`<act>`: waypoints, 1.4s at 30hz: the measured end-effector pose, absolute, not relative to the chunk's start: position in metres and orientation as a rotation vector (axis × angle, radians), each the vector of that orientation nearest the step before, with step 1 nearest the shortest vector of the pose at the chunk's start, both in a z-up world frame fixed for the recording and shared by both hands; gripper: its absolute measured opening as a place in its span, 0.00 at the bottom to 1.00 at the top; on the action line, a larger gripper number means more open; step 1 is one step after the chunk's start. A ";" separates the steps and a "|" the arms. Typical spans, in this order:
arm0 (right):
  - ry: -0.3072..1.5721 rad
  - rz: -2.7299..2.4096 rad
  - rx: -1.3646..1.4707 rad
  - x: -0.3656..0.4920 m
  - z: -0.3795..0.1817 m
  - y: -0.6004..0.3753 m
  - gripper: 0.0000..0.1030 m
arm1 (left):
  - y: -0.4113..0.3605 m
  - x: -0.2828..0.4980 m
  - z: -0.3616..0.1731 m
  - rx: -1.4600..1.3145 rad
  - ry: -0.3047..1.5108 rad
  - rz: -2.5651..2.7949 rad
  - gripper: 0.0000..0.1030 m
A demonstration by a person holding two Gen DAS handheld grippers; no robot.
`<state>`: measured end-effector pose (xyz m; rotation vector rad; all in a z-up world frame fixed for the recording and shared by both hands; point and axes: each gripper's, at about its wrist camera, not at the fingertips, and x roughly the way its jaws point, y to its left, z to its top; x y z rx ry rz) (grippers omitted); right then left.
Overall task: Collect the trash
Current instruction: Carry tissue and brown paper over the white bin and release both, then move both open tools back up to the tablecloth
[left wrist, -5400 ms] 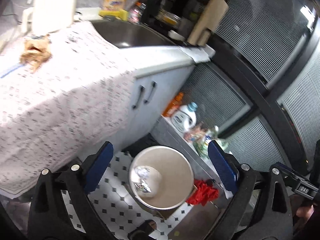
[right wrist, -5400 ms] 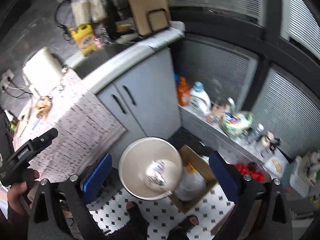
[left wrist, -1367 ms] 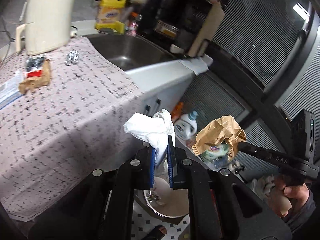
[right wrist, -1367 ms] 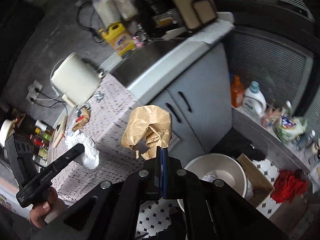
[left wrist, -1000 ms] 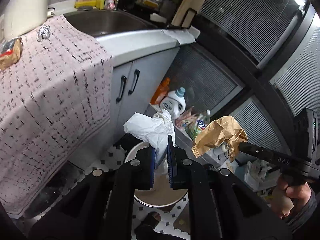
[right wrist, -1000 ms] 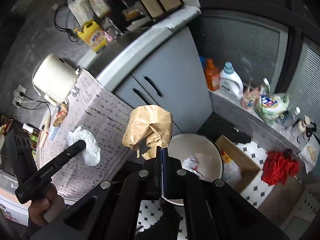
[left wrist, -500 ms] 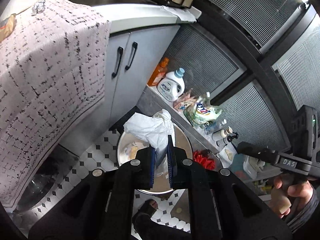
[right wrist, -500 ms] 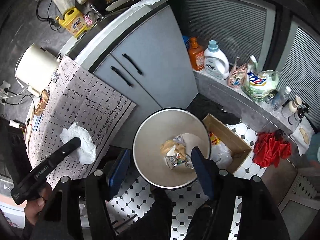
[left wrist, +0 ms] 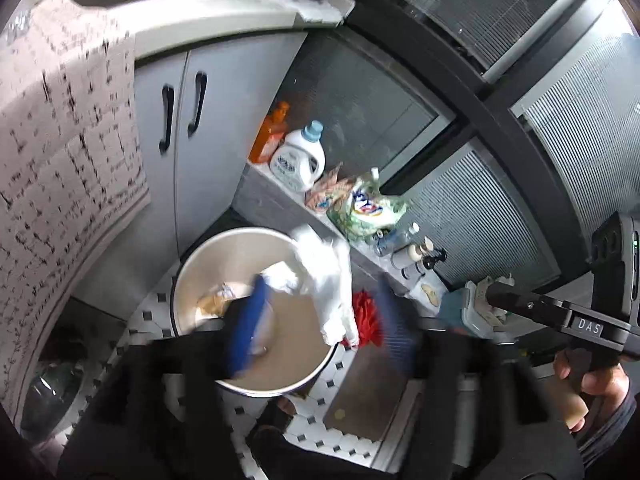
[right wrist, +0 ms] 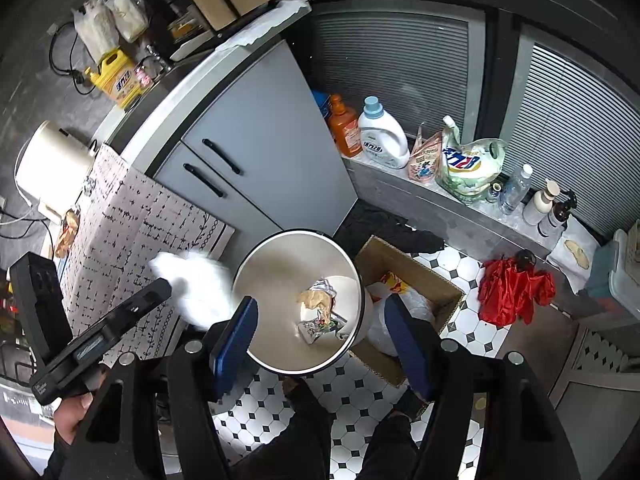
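A round metal bin [right wrist: 256, 256] stands on the tiled floor below both grippers. Crumpled brown paper [right wrist: 314, 298] and a foil wrapper [right wrist: 320, 326] lie at its bottom. My left gripper [left wrist: 320, 320] is blurred and its jaws are opening. A white crumpled wad [left wrist: 324, 276] hangs loose between the blue pads [left wrist: 248, 320], over the bin's rim [left wrist: 180, 280]. In the right wrist view the wad [right wrist: 196, 288] is a blur at the left gripper's tip, beside the bin. My right gripper [right wrist: 320, 340] is still opening over the bin, nothing between its pads.
A cardboard box [right wrist: 424, 276] with a white bag sits right of the bin, a red cloth [right wrist: 516, 292] beyond it. Detergent bottles [right wrist: 380, 140] line a low ledge. A grey cabinet [right wrist: 260, 128] and a hanging patterned cloth [right wrist: 132, 232] stand left. The person's feet [right wrist: 298, 390] are by the bin.
The left jaws, shut on the white wad half a second ago, have spread and the wad has come loose. The brown paper left the right gripper and lies in the bin. Both grippers sank.
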<state>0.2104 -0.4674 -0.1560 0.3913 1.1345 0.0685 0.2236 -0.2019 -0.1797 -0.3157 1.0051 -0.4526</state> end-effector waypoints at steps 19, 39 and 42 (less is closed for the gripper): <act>0.998 0.217 0.349 0.243 -0.111 -0.373 0.92 | -0.067 0.202 -0.109 -0.317 0.830 -0.170 0.94; 0.854 0.323 0.247 0.291 -0.066 -0.197 0.92 | 0.120 0.194 -0.075 -0.394 0.681 0.023 0.94; 0.828 0.345 0.231 0.298 -0.062 -0.165 0.92 | 0.153 0.195 -0.075 -0.411 0.667 0.047 0.94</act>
